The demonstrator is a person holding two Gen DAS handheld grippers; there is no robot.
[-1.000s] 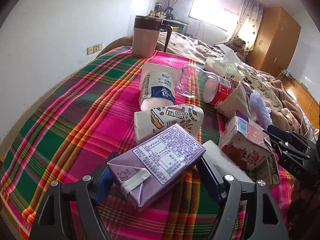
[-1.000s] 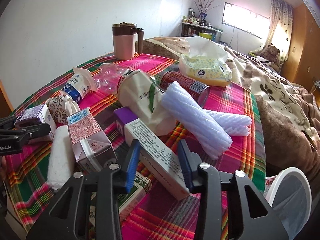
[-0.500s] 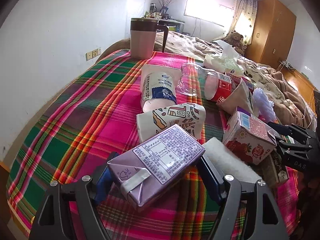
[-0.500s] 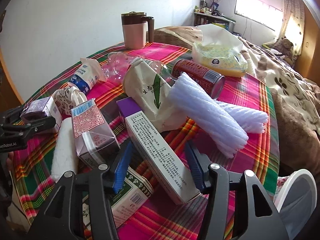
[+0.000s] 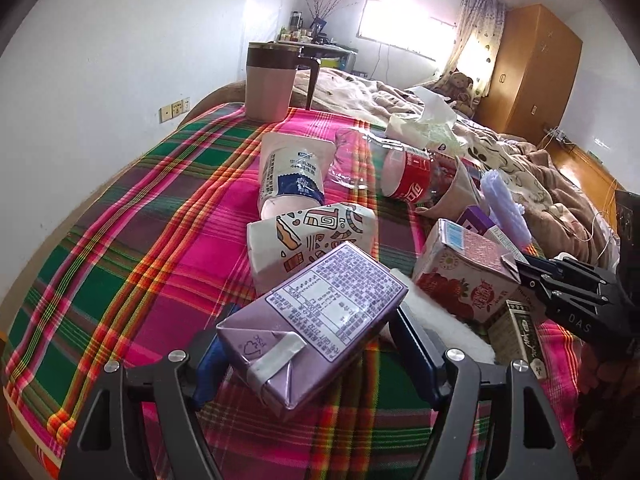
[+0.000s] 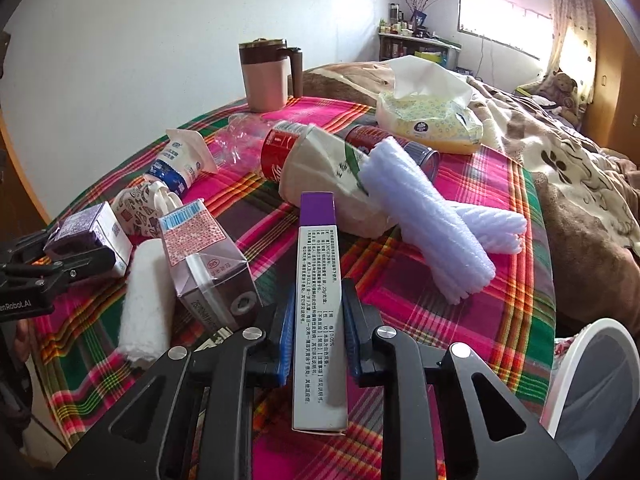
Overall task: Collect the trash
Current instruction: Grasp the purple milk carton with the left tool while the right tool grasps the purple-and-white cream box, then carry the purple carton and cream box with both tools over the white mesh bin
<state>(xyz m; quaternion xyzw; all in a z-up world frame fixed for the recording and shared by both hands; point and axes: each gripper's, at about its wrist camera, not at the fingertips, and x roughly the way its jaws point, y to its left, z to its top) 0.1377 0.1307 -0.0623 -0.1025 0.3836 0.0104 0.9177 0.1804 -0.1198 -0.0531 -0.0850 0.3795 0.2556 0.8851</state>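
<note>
My left gripper (image 5: pixel 316 328) is shut on a purple drink carton (image 5: pixel 320 320), held just above the plaid cloth (image 5: pixel 120 240); it also shows in the right wrist view (image 6: pixel 86 234). My right gripper (image 6: pixel 316 312) is shut on a long white and purple box (image 6: pixel 318 292), lifted off the cloth. Other trash lies on the cloth: a strawberry carton (image 6: pixel 208 256), a patterned paper cup (image 5: pixel 316 236), a milk pouch (image 5: pixel 292 176), a red-labelled bottle (image 5: pixel 408 176), a paper bag (image 6: pixel 332 184), foam netting (image 6: pixel 424 216) and a white roll (image 6: pixel 146 304).
A brown mug (image 6: pixel 266 76) stands at the far edge of the cloth. A tissue pack (image 6: pixel 428 116) lies at the back right. A white bin rim (image 6: pixel 592 364) shows at the right, below the bed edge. A small green box (image 5: pixel 520 336) lies near the right gripper.
My right gripper has closed on the long box and lifted it, turning it to point straight ahead. The left gripper holds the purple carton as before.
</note>
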